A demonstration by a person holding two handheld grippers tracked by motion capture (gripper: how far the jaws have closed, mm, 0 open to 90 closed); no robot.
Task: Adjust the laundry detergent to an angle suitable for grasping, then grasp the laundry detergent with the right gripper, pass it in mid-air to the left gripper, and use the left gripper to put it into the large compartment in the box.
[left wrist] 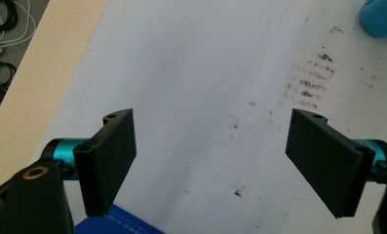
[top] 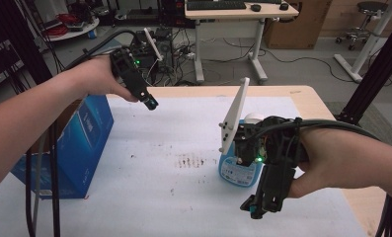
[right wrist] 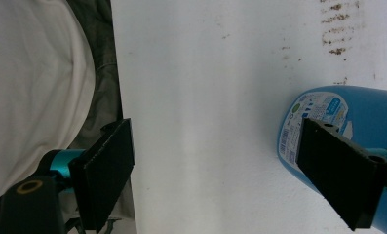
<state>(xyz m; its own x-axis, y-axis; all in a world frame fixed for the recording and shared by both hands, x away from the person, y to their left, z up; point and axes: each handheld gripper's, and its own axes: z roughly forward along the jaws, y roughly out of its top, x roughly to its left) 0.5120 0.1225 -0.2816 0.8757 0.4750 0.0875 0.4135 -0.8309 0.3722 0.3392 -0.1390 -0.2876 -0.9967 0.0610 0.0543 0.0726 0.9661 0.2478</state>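
A blue bottle (top: 237, 172) with a white cap and a printed label stands on the white sheet (top: 183, 128) right of centre. My right gripper (top: 255, 209) hangs just in front of the bottle and points down toward the table's near edge. In the right gripper view the right gripper (right wrist: 215, 151) is open with bare sheet between its jaws, and the blue bottle (right wrist: 349, 109) lies beside and partly behind the right-hand jaw. My left gripper (top: 149, 101) is held up over the far left of the sheet. It is the left gripper (left wrist: 213, 141), open wide and holding nothing.
A blue cardboard box (top: 80, 143) stands at the table's left edge. Brown stains (top: 190, 160) mark the sheet's middle. A white three-cornered plate (top: 234, 113) rises from the right gripper. The person's white shirt (right wrist: 35, 73) is at the near edge. A desk (top: 240, 12) and cables sit beyond the table.
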